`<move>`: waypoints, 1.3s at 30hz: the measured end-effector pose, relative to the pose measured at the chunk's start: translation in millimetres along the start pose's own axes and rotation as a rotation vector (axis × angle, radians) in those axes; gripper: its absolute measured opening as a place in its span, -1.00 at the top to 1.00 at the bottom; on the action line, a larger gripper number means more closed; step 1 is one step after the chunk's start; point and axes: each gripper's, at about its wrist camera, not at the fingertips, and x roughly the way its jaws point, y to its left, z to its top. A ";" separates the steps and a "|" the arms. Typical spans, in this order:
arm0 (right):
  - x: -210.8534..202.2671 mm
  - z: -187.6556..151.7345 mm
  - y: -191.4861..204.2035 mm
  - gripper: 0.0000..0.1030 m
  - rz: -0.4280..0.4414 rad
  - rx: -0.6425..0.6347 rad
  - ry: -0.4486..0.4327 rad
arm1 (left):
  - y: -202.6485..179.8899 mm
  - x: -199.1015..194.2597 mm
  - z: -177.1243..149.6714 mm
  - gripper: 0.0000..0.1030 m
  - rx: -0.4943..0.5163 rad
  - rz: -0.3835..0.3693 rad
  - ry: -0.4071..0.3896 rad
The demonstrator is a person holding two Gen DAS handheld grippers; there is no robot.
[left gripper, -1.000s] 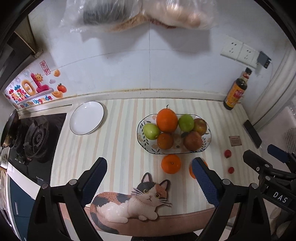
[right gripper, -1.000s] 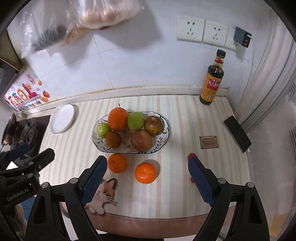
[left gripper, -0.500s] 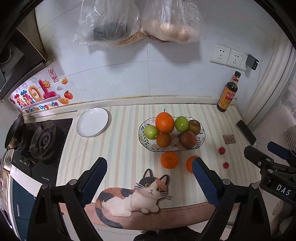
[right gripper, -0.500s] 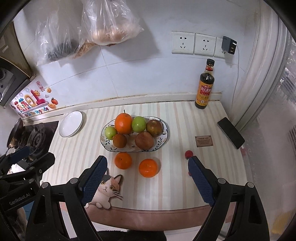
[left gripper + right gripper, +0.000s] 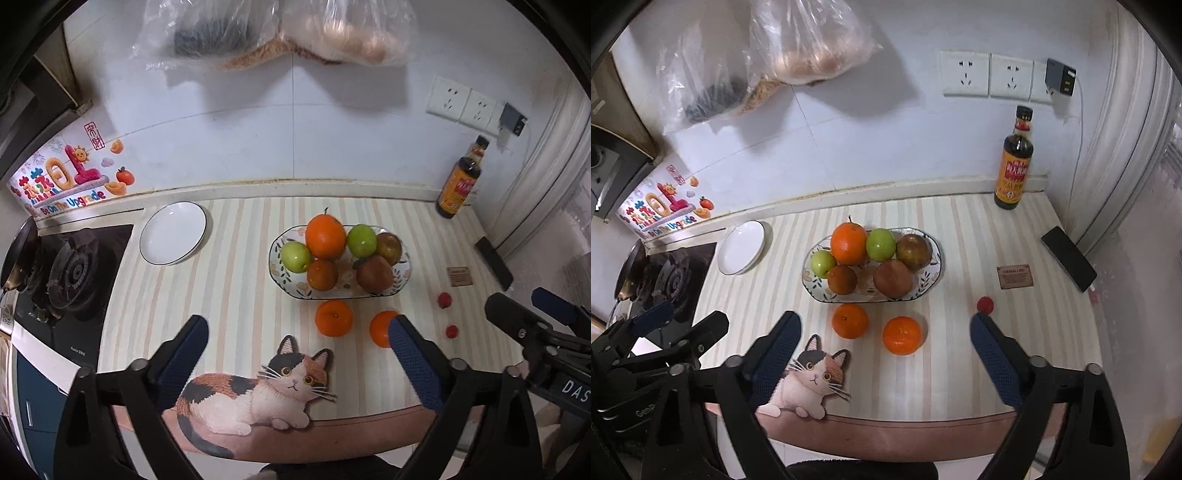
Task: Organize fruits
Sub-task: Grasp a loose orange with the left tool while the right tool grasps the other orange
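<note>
Held above the counter's near edge, the left gripper (image 5: pixel 297 345) is seen from its own camera with jaws opening and nothing between them. A patterned bowl (image 5: pixel 400 284) is set on the striped mat, filled with a large orange (image 5: pixel 325 237), green apples and reddish fruits. Two tangerines (image 5: pixel 333 318) are laid just before the bowl, outside it.

From the right wrist camera, the right gripper (image 5: pixel 884 341) is likewise shown opening, empty, well above a tangerine (image 5: pixel 901 335). One small red fruit (image 5: pixel 985 304) is seen near its right finger.
</note>
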 end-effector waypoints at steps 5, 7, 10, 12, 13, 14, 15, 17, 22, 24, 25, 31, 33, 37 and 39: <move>57.6 -3.4 -17.1 -0.88 -0.014 0.028 0.098 | 5.1 36.9 3.5 -0.95 -0.017 0.041 0.055; 82.7 -7.4 -22.9 -0.88 -0.004 0.041 0.144 | 7.5 57.8 4.7 -0.95 -0.020 0.067 0.091; 134.6 -17.8 -31.5 -0.88 0.017 0.070 0.244 | 8.3 90.8 5.5 -0.95 -0.026 0.075 0.162; 170.9 -25.9 -37.6 -0.88 0.037 0.098 0.300 | 8.1 112.1 5.4 -0.95 -0.024 0.059 0.209; 183.9 -28.4 -39.0 -0.88 0.038 0.104 0.324 | 5.9 128.5 4.2 -0.95 -0.012 0.077 0.240; 201.0 -32.0 -41.2 -0.88 0.045 0.117 0.350 | 4.0 139.0 3.3 -0.95 -0.003 0.087 0.258; 213.4 -35.1 -42.3 -0.88 0.050 0.128 0.369 | 2.1 152.0 1.9 -0.95 0.006 0.089 0.282; 235.9 -38.9 -43.1 -0.87 0.059 0.138 0.402 | -0.2 173.3 -0.8 -0.95 0.013 0.081 0.325; 270.4 -47.0 -43.0 -0.59 0.050 0.117 0.441 | -4.4 217.0 -6.0 -0.95 -0.014 0.018 0.449; 273.7 -50.3 -44.3 -0.37 0.076 0.109 0.442 | -8.1 227.9 -8.2 -0.95 -0.033 -0.024 0.482; 271.4 -51.8 -44.8 -0.30 0.090 0.110 0.437 | -10.5 231.2 -9.1 -0.95 -0.035 -0.037 0.492; 264.3 -71.4 -56.8 -0.30 0.092 0.110 0.481 | -32.6 254.1 -13.3 -0.95 -0.036 -0.113 0.541; 263.9 -75.2 -59.7 -0.30 0.085 0.111 0.490 | -39.5 259.2 -12.4 -0.95 -0.021 -0.116 0.525; 266.7 -76.0 -63.4 -0.32 0.100 0.133 0.495 | -55.7 266.7 -11.6 -0.29 0.033 -0.127 0.480; 268.6 -75.5 -62.8 -0.32 0.099 0.135 0.499 | -57.9 266.6 -14.0 -0.17 0.049 -0.110 0.473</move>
